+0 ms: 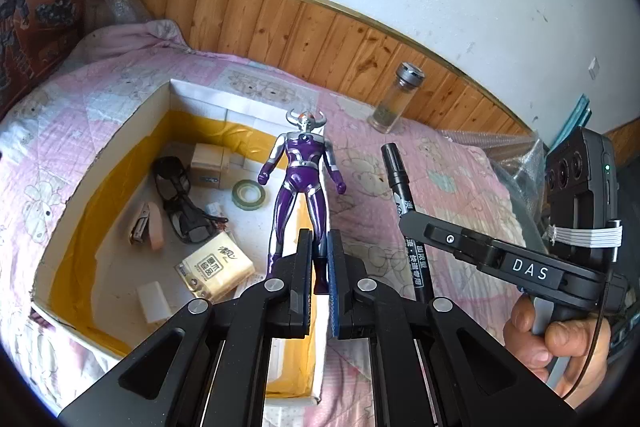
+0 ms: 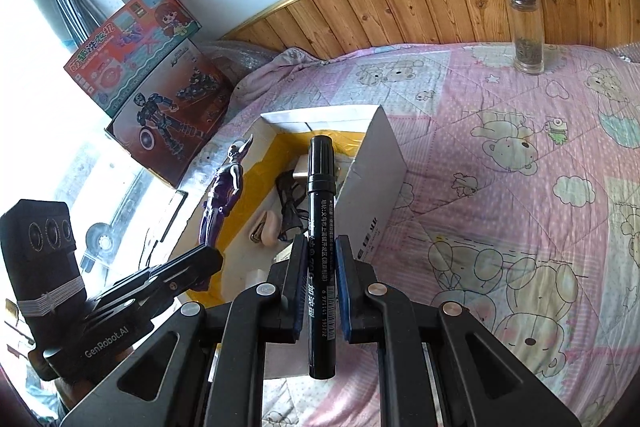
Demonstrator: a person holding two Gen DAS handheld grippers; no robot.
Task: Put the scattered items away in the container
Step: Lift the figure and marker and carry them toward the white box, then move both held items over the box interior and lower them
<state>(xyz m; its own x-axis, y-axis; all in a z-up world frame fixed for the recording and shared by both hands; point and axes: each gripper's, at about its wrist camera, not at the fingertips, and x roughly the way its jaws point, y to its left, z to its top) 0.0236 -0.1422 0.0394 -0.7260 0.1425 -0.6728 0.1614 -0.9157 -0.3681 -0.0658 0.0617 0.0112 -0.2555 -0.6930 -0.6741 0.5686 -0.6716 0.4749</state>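
Purple figure (image 1: 298, 183) clamped in left tool (image 1: 319, 259); marker (image 2: 320, 227) in right tool (image 2: 321, 267).

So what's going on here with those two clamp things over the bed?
A person is tidying loose things into the open box on the bed. The left gripper is shut on a purple toy figure's legs, above the box. The right gripper is shut on a black marker, beside it. Glasses, tape and a stapler already lie inside; a glass bottle stands on the quilt.
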